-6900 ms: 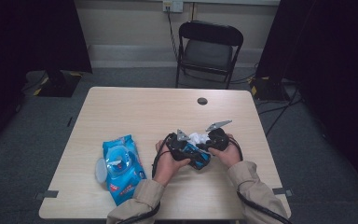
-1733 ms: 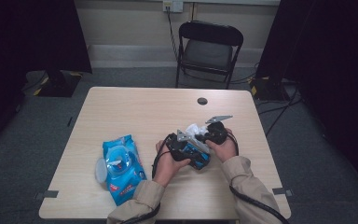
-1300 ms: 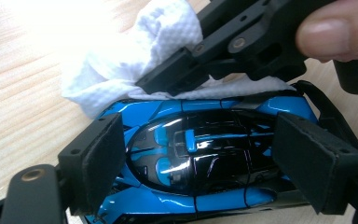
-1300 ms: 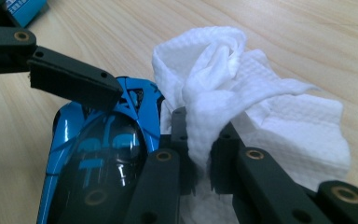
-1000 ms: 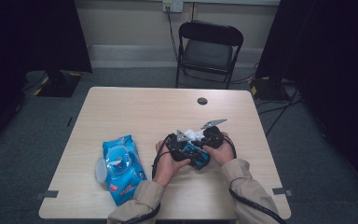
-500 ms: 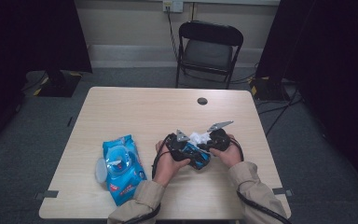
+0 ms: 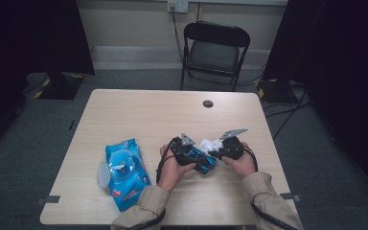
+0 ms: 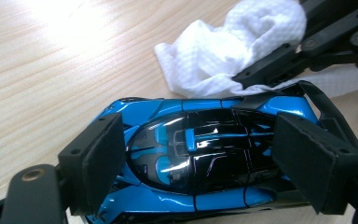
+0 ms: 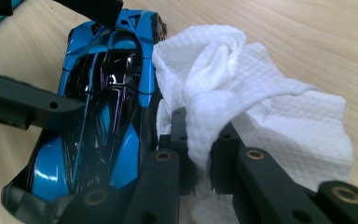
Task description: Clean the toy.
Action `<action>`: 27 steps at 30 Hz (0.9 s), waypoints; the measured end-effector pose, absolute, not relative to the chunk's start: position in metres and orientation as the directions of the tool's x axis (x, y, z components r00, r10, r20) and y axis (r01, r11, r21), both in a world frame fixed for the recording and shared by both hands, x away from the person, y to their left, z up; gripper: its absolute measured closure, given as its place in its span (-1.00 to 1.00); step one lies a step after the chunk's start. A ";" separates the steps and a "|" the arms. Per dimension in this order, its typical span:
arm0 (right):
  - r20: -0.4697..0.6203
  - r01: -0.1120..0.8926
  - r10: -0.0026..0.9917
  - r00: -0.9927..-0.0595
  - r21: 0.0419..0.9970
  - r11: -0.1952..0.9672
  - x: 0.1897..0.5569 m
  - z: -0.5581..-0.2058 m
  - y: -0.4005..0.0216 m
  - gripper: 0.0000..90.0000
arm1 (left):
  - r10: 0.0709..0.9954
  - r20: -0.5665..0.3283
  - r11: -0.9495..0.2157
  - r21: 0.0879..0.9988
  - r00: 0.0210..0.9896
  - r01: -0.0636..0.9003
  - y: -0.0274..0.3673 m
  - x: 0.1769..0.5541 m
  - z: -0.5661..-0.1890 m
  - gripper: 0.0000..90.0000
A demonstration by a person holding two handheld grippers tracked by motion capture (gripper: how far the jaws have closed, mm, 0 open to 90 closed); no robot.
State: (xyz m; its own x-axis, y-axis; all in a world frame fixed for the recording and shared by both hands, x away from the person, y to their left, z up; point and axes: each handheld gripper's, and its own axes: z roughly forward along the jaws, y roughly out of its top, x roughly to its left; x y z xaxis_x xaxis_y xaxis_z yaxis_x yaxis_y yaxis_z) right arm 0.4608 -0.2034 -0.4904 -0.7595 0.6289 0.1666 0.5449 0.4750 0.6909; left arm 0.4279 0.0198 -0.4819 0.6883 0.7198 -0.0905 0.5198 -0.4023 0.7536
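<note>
At frame centre, the left gripper [image 8: 200, 158] is clamping the blue toy car [image 8: 200, 163] while the right gripper [image 9: 200, 172], pinching a white wipe [image 9: 242, 102], is wiping it; next comes the car's uncleaned side.

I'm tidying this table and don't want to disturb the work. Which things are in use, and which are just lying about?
In use:
- blue toy car, held by the left gripper
- white wipe, pinched in the right gripper

Lying about:
- blue wipes pack
- folding chair
</note>
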 end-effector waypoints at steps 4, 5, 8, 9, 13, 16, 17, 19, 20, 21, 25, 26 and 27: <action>0.161 0.544 0.634 -0.756 0.694 0.472 0.457 -0.491 -0.210 0.84 | 0.721 -0.091 -0.404 0.750 0.687 0.523 0.019 0.428 -0.481 -0.62; 0.153 0.541 0.638 -0.755 0.694 0.474 0.456 -0.491 -0.212 0.84 | 0.721 -0.090 -0.405 0.749 0.687 0.524 0.019 0.428 -0.481 -0.62; 0.152 0.546 0.645 -0.749 0.693 0.471 0.452 -0.490 -0.220 0.84 | 0.721 -0.091 -0.404 0.750 0.687 0.524 0.019 0.428 -0.481 -0.62; 0.149 0.544 0.646 -0.749 0.694 0.471 0.451 -0.490 -0.222 0.84 | 0.722 -0.091 -0.403 0.750 0.686 0.524 0.019 0.428 -0.481 -0.62; 0.149 0.549 0.652 -0.743 0.693 0.467 0.450 -0.490 -0.226 0.84 | 0.723 -0.089 -0.408 0.746 0.685 0.527 0.018 0.427 -0.481 -0.61; 0.147 0.551 0.657 -0.739 0.692 0.466 0.449 -0.489 -0.228 0.84 | 0.723 -0.088 -0.409 0.744 0.685 0.527 0.018 0.428 -0.480 -0.61; 0.145 0.552 0.659 -0.738 0.691 0.467 0.449 -0.489 -0.228 0.84 | 0.722 -0.088 -0.410 0.744 0.686 0.527 0.019 0.428 -0.480 -0.61; 0.140 0.547 0.660 -0.738 0.696 0.465 0.449 -0.487 -0.228 0.84 | 0.723 -0.088 -0.411 0.742 0.685 0.530 0.018 0.428 -0.480 -0.61; 0.136 0.546 0.663 -0.736 0.697 0.464 0.449 -0.485 -0.228 0.84 | 0.723 -0.091 -0.409 0.742 0.684 0.531 0.018 0.428 -0.480 -0.61; 0.135 0.545 0.665 -0.735 0.701 0.460 0.449 -0.484 -0.228 0.84 | 0.725 -0.091 -0.408 0.742 0.683 0.532 0.018 0.428 -0.480 -0.61; 0.133 0.540 0.667 -0.733 0.711 0.451 0.450 -0.479 -0.230 0.84 | 0.723 -0.092 -0.417 0.732 0.685 0.538 0.018 0.429 -0.478 -0.60; 0.133 0.541 0.670 -0.730 0.712 0.448 0.449 -0.477 -0.230 0.84 | 0.726 -0.095 -0.411 0.734 0.681 0.540 0.018 0.429 -0.477 -0.58; 0.132 0.539 0.671 -0.730 0.715 0.446 0.450 -0.475 -0.230 0.84 | 0.722 -0.106 -0.405 0.737 0.684 0.542 0.018 0.429 -0.476 -0.53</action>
